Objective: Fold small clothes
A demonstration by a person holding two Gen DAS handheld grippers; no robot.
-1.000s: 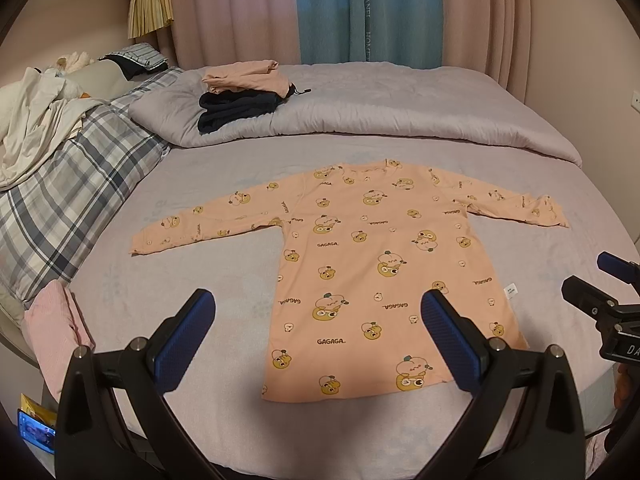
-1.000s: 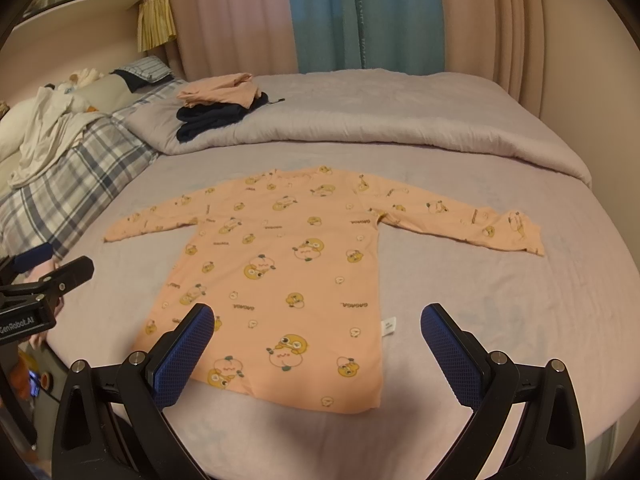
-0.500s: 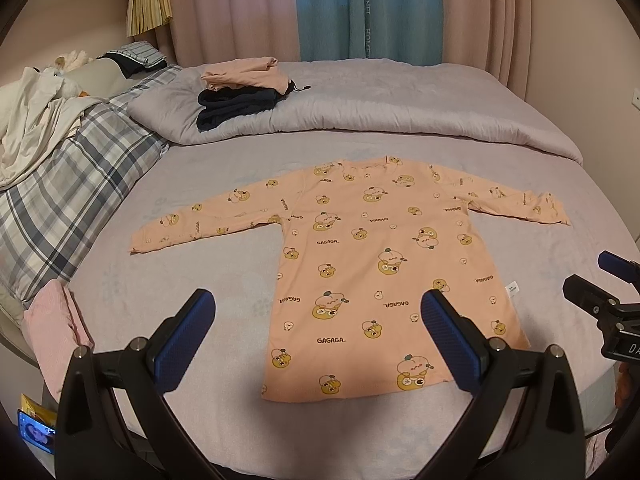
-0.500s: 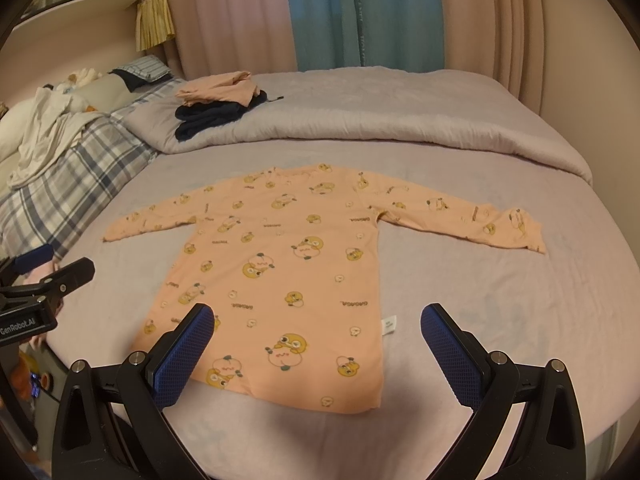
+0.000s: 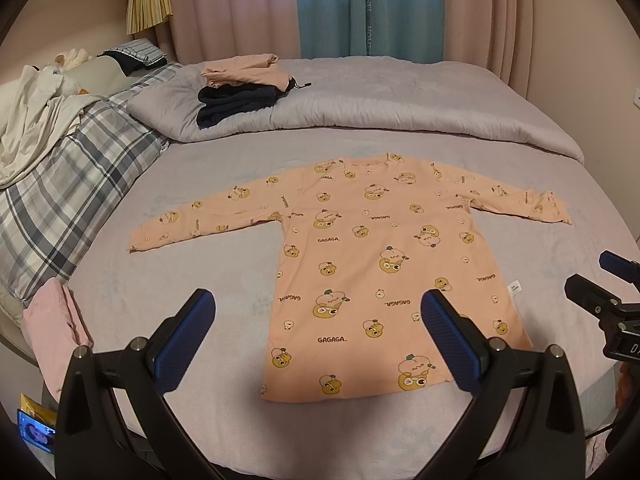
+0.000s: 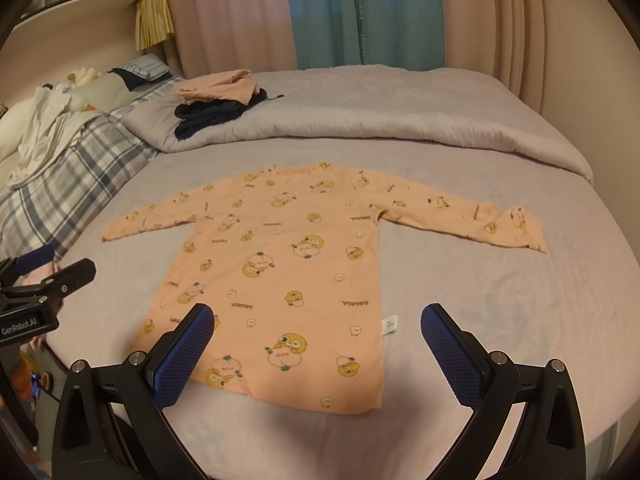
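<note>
A small peach long-sleeved shirt with yellow cartoon prints lies flat on the lilac bed sheet, both sleeves spread out, hem toward me. My left gripper hovers open above the hem's left part, nothing between its blue pads. My right gripper is open too, over the hem's right side, holding nothing. Each gripper shows at the edge of the other's view: the right one, the left one.
A folded peach garment on dark folded clothes rests on the grey duvet at the back. A plaid blanket and white cloth lie left. A folded pink piece sits at the near left edge. Curtains behind.
Both views have barely shifted; the shirt lies as before and both grippers stay open.
</note>
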